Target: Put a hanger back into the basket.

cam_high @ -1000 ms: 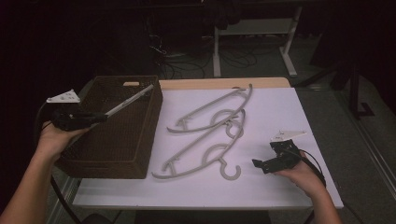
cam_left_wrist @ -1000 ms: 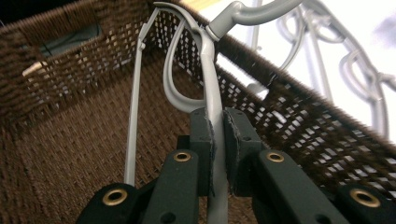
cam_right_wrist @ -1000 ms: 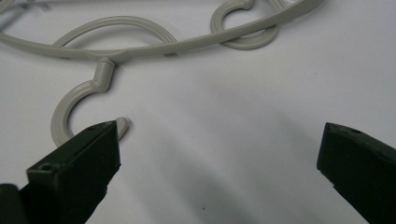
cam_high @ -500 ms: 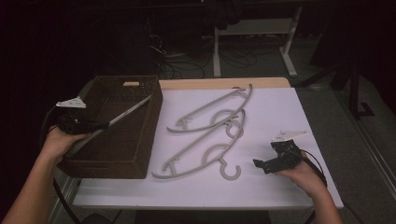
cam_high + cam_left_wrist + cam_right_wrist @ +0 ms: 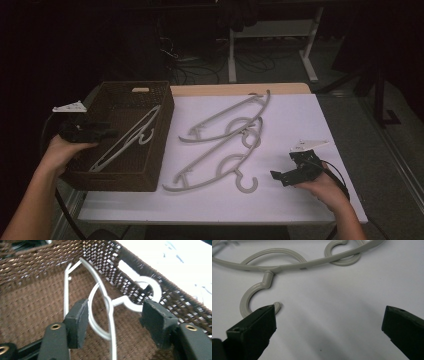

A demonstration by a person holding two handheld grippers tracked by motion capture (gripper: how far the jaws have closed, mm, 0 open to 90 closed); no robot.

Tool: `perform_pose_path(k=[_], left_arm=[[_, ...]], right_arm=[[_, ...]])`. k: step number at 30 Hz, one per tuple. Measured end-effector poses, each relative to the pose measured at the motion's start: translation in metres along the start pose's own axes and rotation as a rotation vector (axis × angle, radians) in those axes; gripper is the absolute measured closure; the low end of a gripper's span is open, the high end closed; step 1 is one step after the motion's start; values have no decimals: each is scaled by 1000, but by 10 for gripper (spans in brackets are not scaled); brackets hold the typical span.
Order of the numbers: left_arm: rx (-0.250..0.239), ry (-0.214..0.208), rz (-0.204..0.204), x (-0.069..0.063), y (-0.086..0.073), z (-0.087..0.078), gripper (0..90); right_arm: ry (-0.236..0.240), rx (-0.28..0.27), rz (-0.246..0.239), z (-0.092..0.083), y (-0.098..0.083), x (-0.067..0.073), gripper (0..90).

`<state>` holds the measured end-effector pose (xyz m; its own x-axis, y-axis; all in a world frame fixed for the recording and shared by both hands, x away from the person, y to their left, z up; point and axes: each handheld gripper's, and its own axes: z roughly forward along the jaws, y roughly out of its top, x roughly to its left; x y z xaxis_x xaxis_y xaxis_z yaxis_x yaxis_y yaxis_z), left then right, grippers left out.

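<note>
A white hanger (image 5: 127, 142) lies slanted inside the brown woven basket (image 5: 115, 181). My left gripper (image 5: 109, 133) hovers over the basket's left rim; its jaws have just been opening. In the left gripper view the hanger (image 5: 93, 272) runs between the parted pads (image 5: 80, 315) without touching them. Two grey hangers (image 5: 225, 120) (image 5: 210, 162) lie on the white table. My right gripper (image 5: 276, 176) rests open near the table's right front, beside the nearer hanger's hook (image 5: 252, 293), with nothing between its jaws (image 5: 329, 317).
The basket stands at the table's left end, its floor (image 5: 37, 297) otherwise bare. A wooden strip (image 5: 240, 89) edges the table's far side. Desk legs and cables (image 5: 235, 55) stand on the dark floor beyond.
The left gripper held the white hanger by one end above the basket; its jaws have parted and the hanger now lies in the basket. The right hand has not moved.
</note>
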<state>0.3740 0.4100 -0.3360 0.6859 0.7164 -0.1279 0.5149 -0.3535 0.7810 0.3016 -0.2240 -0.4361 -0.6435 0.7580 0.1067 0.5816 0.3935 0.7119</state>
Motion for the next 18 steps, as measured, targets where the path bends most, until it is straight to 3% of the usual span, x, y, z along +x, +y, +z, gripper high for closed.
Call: perform_pose_path(k=[8, 18], left_arm=[[-52, -39, 12, -15, 11, 0, 256], [-120, -88, 53, -53, 35, 5, 167]], right_arm=[[-1, -1, 4, -1, 0, 0, 0], [7, -7, 3, -1, 1, 1, 0]])
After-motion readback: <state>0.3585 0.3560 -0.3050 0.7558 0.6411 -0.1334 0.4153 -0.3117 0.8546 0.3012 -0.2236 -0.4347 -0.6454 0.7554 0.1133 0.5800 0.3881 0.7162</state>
